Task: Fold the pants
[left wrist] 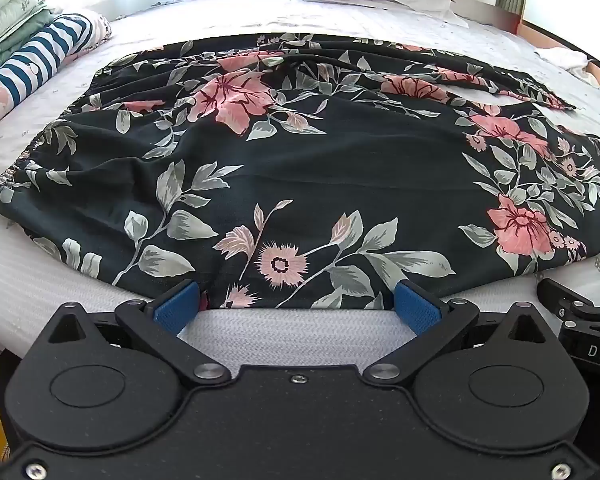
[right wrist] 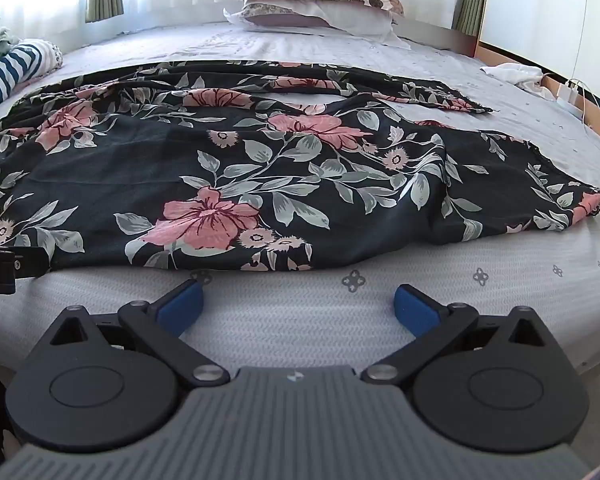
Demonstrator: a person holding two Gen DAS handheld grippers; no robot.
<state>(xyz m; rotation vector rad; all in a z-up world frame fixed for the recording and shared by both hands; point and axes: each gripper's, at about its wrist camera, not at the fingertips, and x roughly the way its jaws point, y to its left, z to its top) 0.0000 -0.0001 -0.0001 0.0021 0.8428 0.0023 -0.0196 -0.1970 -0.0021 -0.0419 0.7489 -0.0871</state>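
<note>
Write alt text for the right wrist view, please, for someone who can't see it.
Black floral pants lie spread across a bed, with the right gripper open just short of their near edge. Stacked pillows sit at the far end.

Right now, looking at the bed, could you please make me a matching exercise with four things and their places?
Things:
1. floral pants
2. pillows
3. striped bedding roll
4. white cloth

Places:
A. far right edge of the bed
B. far end, under the curtains
C. left side, beside folded quilts
D. spread across the middle

Pairs: 1-D, 2-B, 3-C, 4-A
</note>
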